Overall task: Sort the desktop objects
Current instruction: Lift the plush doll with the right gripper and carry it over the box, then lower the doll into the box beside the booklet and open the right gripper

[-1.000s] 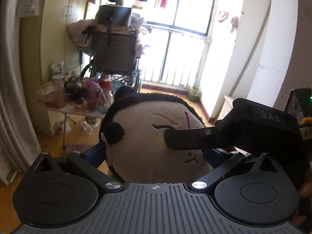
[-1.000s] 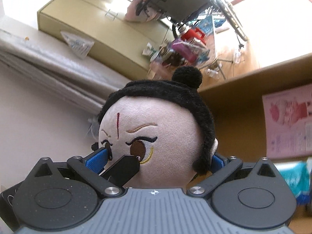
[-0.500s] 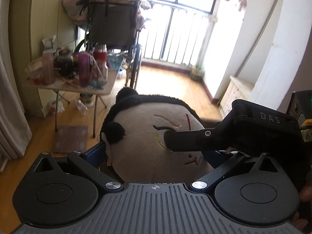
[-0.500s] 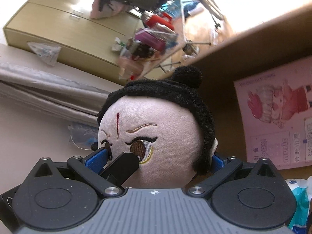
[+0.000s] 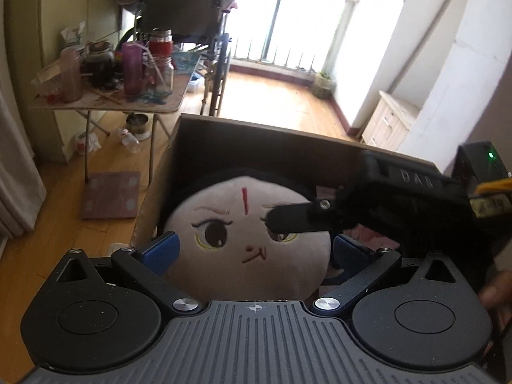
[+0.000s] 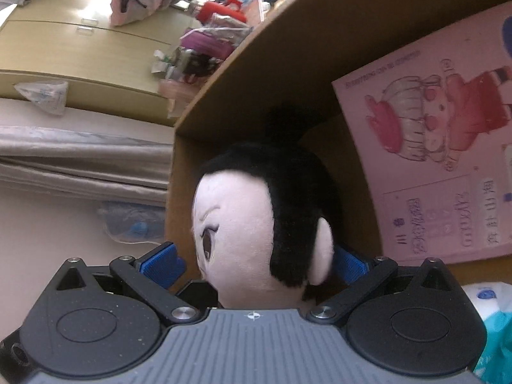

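Observation:
A plush doll head (image 5: 246,240) with black hair, a pale face and a red forehead mark sits inside a brown cardboard box (image 5: 256,140). My left gripper (image 5: 252,252) is spread wide, its blue pads (image 5: 160,251) on either side of the head with a gap showing. My right gripper (image 6: 256,262) is also spread around the head (image 6: 256,224), its blue pads (image 6: 163,264) standing off the face. The right gripper's black finger (image 5: 294,220) crosses the doll's face in the left wrist view. The doll's body is hidden.
A pink illustrated booklet (image 6: 441,134) leans inside the box wall (image 6: 262,64). A teal and white packet (image 6: 492,313) lies at the box's right. Beyond the box stand a cluttered folding table (image 5: 112,99), a wheelchair (image 5: 192,16) and a wooden floor (image 5: 272,102).
Both grippers carried the doll down into the cardboard box and opened wider. The doll's face has turned in both views.

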A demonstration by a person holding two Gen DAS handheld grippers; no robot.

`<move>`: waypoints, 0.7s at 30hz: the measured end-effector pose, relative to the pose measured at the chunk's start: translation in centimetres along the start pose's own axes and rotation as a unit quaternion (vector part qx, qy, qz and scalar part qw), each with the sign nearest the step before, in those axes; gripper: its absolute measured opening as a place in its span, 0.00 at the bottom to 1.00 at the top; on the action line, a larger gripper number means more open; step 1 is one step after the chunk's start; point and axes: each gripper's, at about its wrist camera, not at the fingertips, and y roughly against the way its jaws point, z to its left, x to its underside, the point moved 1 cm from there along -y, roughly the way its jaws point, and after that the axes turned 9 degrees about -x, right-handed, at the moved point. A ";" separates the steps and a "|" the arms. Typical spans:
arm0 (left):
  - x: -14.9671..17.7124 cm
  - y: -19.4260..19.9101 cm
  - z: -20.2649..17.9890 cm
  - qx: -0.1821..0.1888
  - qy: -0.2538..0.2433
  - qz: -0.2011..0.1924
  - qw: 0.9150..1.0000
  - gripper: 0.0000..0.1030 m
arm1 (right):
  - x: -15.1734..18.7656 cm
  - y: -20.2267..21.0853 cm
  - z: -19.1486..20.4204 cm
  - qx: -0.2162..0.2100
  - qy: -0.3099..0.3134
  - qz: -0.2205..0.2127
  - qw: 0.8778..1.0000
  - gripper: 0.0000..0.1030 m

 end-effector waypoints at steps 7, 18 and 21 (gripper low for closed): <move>-0.2 1.7 0.3 0.006 0.012 -0.013 1.000 1.00 | 0.4 1.3 1.0 0.000 0.010 -0.003 1.000 1.00; 0.9 10.5 1.7 0.017 0.057 -0.075 0.995 1.00 | 2.3 6.7 4.3 -0.044 0.021 -0.041 0.998 1.00; 1.8 13.4 1.4 0.014 0.067 -0.087 0.994 1.00 | 3.8 9.5 5.1 -0.059 0.034 -0.051 0.996 1.00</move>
